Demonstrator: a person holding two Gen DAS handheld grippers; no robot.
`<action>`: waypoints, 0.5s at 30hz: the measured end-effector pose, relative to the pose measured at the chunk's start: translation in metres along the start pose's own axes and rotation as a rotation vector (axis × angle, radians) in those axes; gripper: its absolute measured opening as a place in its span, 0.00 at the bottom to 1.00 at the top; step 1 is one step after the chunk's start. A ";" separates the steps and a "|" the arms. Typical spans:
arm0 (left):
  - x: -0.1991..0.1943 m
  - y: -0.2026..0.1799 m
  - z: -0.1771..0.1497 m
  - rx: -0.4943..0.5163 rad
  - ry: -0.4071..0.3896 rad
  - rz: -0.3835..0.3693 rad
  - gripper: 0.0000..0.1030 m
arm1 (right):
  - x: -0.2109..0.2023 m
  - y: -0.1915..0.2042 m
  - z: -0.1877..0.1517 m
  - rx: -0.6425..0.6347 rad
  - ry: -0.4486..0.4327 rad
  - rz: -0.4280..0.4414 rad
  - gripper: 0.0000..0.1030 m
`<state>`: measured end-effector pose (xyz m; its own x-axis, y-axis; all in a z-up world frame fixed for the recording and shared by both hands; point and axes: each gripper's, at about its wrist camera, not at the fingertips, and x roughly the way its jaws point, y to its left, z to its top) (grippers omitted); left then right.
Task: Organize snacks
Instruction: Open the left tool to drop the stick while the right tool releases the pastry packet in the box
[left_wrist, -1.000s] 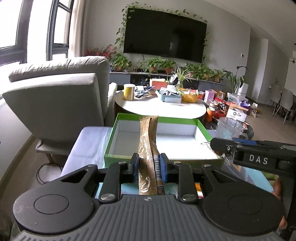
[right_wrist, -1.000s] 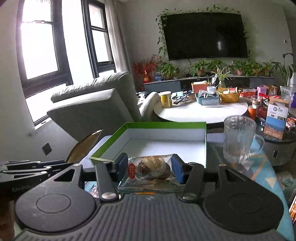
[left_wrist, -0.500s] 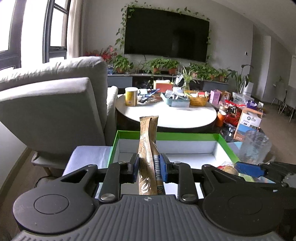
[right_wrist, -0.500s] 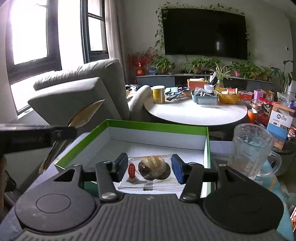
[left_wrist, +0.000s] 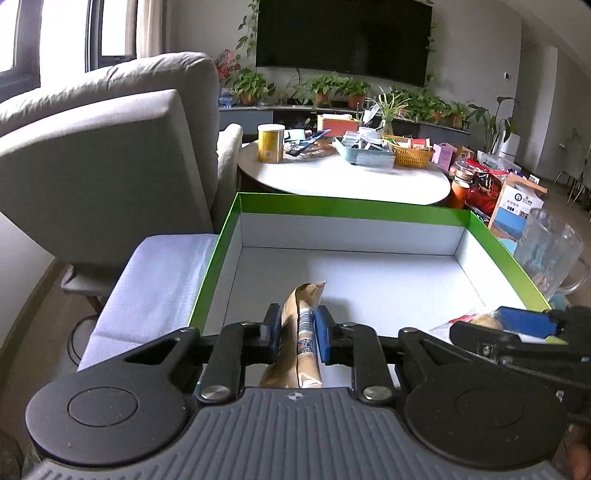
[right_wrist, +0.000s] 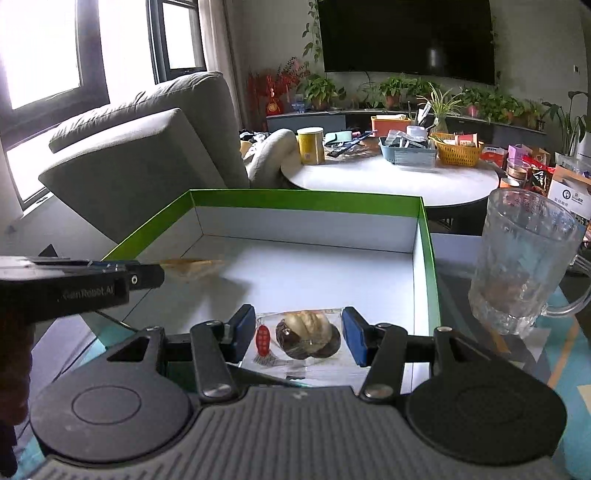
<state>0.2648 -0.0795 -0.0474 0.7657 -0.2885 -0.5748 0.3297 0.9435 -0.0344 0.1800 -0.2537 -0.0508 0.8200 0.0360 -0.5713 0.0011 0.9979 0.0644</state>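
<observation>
Left tongs (left_wrist: 297, 332): we grip a brown stick sachet (left_wrist: 301, 334) between the pads, its tip over the green-rimmed box (left_wrist: 351, 210). Right tongs (right_wrist: 299, 338): we clasp a clear-wrapped pastry packet (right_wrist: 304, 338) above the box's near right corner, beside a glass mug (right_wrist: 524, 266).

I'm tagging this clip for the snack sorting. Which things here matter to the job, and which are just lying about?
Part of the job:
- green box
- brown snack stick in left gripper
- clear-wrapped pastry in right gripper

Just lying about:
- glass mug
- yellow can
- orange basket
- grey armchair
</observation>
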 end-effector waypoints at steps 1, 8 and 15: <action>-0.001 -0.001 0.000 0.011 -0.002 0.003 0.19 | 0.000 0.000 0.000 0.003 0.006 -0.009 0.54; -0.026 0.004 -0.003 -0.006 -0.014 0.020 0.36 | -0.014 -0.009 -0.002 0.075 0.014 0.002 0.61; -0.062 0.006 -0.017 0.002 -0.027 0.031 0.42 | -0.043 -0.007 -0.009 0.081 -0.033 0.001 0.64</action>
<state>0.2103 -0.0528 -0.0262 0.7904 -0.2635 -0.5530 0.3063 0.9518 -0.0156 0.1397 -0.2618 -0.0339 0.8384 0.0337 -0.5440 0.0457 0.9902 0.1318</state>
